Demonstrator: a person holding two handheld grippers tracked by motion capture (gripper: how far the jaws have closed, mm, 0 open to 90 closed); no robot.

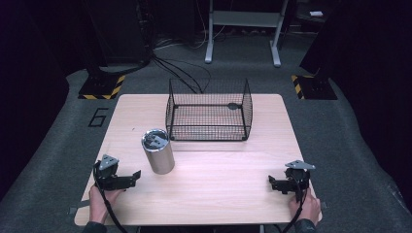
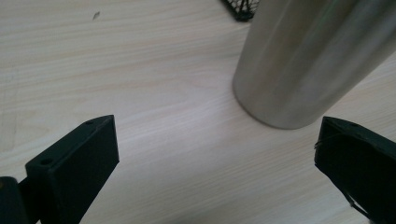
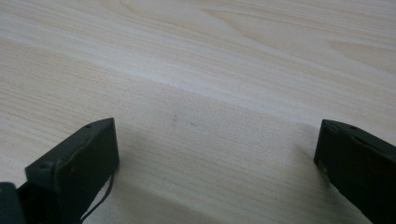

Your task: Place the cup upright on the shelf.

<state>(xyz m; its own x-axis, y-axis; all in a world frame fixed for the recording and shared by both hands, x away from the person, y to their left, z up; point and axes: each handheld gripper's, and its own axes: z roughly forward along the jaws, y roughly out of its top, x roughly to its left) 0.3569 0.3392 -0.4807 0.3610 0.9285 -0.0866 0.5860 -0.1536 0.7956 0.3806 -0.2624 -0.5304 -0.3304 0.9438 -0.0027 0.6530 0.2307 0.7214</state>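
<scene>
Standing upright on the pale wooden surface (image 1: 228, 189), the brushed-steel cylindrical tumbler (image 1: 158, 151) sits just ahead-right of the left hand-held gripper (image 1: 130, 177) (jaws apart, empty); right hand-held gripper (image 1: 275, 184) likewise spread, well apart.

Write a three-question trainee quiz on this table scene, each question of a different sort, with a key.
1. True or false: the steel tumbler stands upright on the table, outside the wire basket.
2. Multiple choice. Which gripper is nearer the tumbler? A. the left gripper B. the right gripper C. both equally
3. Fill in: in the left gripper view, the left gripper's jaws stand ____ with only bare tabletop between them.

Key: 1 true. 2 A: the tumbler looms just ahead of the left gripper, while the right gripper looks on plain wood. 3 open.
</scene>
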